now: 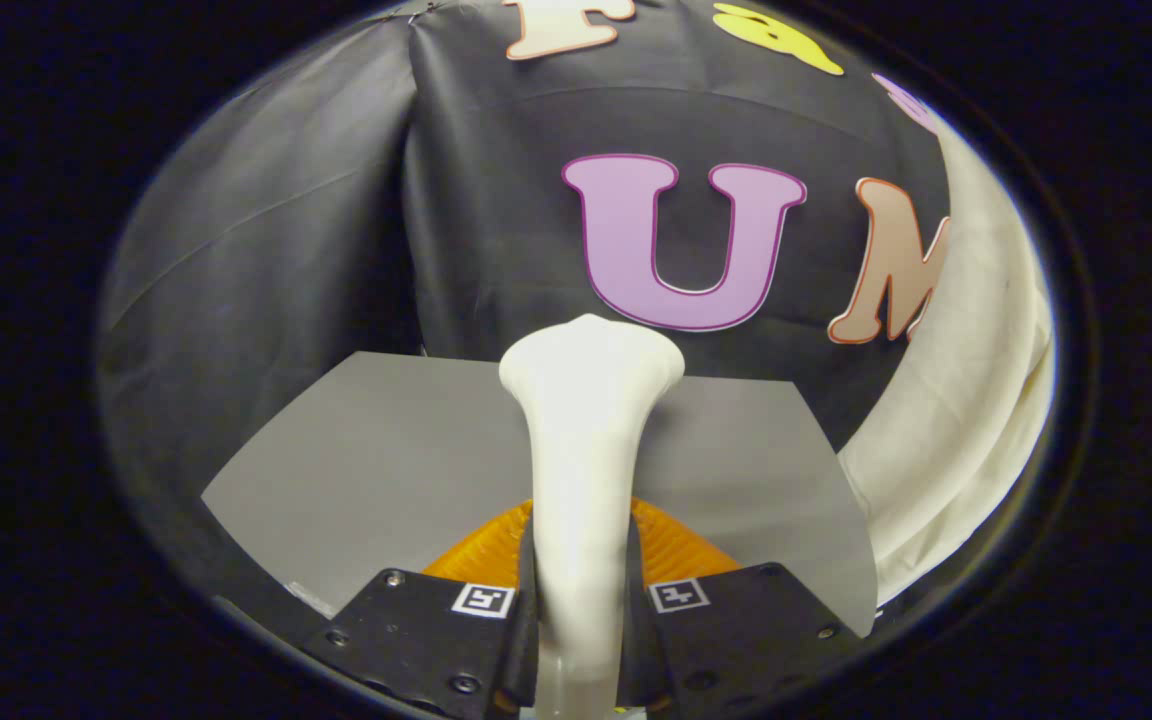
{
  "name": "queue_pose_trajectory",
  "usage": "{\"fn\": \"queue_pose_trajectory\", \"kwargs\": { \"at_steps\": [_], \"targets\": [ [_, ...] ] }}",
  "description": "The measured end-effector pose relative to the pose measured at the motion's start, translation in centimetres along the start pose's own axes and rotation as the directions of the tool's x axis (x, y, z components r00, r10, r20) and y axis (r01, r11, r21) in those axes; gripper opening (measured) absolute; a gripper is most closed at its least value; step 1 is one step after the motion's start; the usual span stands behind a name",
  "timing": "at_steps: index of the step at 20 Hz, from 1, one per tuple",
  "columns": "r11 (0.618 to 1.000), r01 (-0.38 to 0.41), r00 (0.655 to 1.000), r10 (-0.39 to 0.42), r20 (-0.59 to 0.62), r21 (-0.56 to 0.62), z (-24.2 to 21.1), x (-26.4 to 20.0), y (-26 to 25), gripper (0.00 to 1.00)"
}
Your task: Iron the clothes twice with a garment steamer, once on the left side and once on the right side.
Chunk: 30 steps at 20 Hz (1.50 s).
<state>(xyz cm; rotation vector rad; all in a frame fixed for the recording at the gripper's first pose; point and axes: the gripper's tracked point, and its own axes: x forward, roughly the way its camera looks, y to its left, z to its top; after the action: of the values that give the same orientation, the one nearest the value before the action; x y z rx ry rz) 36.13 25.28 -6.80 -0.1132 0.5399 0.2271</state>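
Steamer (584,470), white, stood upright between the two fingers of the gripper (581,600), which were closed tight on its handle. Its wide head rose above the grey table (376,460). Further right, the cream clothes (966,400) hung before the wall.

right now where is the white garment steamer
In the gripper view, the white plastic garment steamer stands clamped between the gripper fingers, over the grey table, left of the cream cloth.
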Motion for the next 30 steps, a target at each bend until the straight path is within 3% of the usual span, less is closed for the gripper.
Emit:
{"fn": "queue_pose_trajectory", "kwargs": {
  "at_steps": [6, 14, 24, 26, 30],
  "targets": [
    [0.999, -0.021, 0.998, 0.018, 0.065, 0.041, -1.8, -6.8, -0.1, 0.34],
    [0.993, -0.088, 0.958, 0.064, 0.281, 0.075, 1.6, -19.2, -2.0, 0.31],
    [0.995, -0.041, 0.916, 0.004, 0.401, 0.085, 5.2, -29.9, -12.9, 0.31],
    [0.994, -0.01, 0.901, -0.039, 0.433, 0.111, 6.4, -30.7, -15.8, 0.32],
    [0.988, 0.003, 0.902, -0.069, 0.426, 0.153, 7.5, -29.8, -20.5, 0.32]
  ]
}}
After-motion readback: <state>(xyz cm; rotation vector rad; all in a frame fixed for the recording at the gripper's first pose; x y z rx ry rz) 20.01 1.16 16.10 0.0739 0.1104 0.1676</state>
